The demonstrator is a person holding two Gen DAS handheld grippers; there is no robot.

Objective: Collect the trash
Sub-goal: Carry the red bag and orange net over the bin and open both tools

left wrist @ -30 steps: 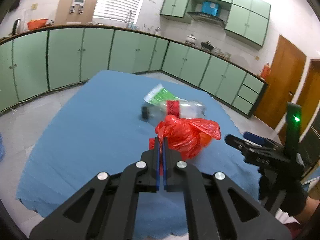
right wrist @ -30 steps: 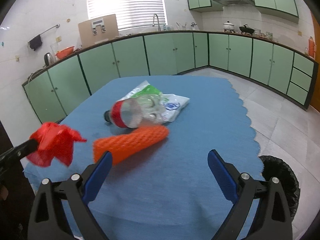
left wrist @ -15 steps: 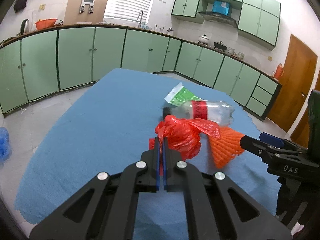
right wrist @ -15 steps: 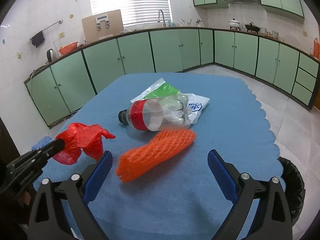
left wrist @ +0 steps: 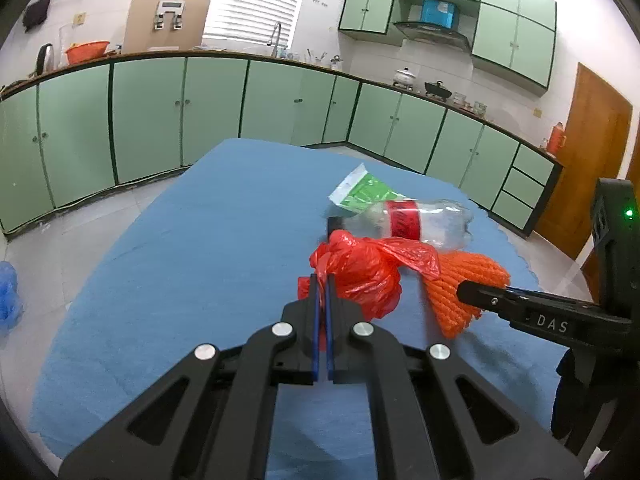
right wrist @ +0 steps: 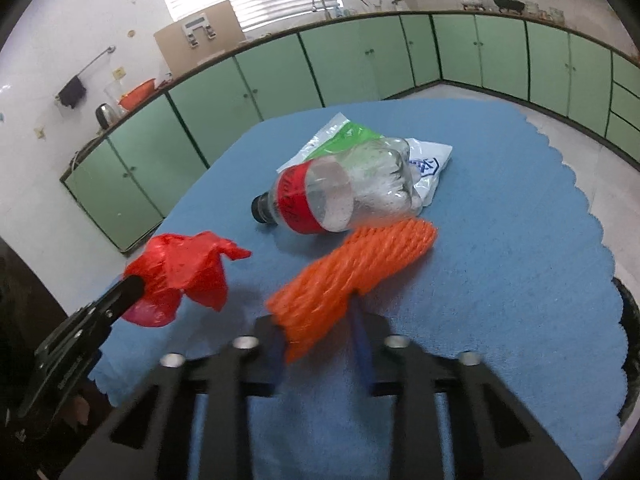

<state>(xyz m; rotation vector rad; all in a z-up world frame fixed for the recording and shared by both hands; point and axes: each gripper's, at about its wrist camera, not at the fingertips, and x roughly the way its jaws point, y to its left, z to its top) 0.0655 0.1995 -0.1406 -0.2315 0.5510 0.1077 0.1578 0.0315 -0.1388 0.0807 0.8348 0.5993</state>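
My left gripper [left wrist: 323,280] is shut on a crumpled red plastic bag [left wrist: 360,268], held above the blue table [left wrist: 192,264]; the bag also shows in the right wrist view [right wrist: 180,272]. My right gripper [right wrist: 320,320] has closed around the near end of an orange foam net sleeve [right wrist: 352,268], which also shows in the left wrist view [left wrist: 460,288]. Behind it lie a clear plastic bottle with a red label [right wrist: 340,196] and a green and white plastic wrapper [right wrist: 348,136].
Green kitchen cabinets [left wrist: 200,112] run along the walls. A black trash bag rim [right wrist: 630,320] sits on the floor off the table's right edge. A blue bag [left wrist: 8,300] lies on the floor at left.
My right gripper moved forward and its jaws narrowed from wide open onto the orange net sleeve. My left gripper stayed shut on the red bag and shifted slightly.
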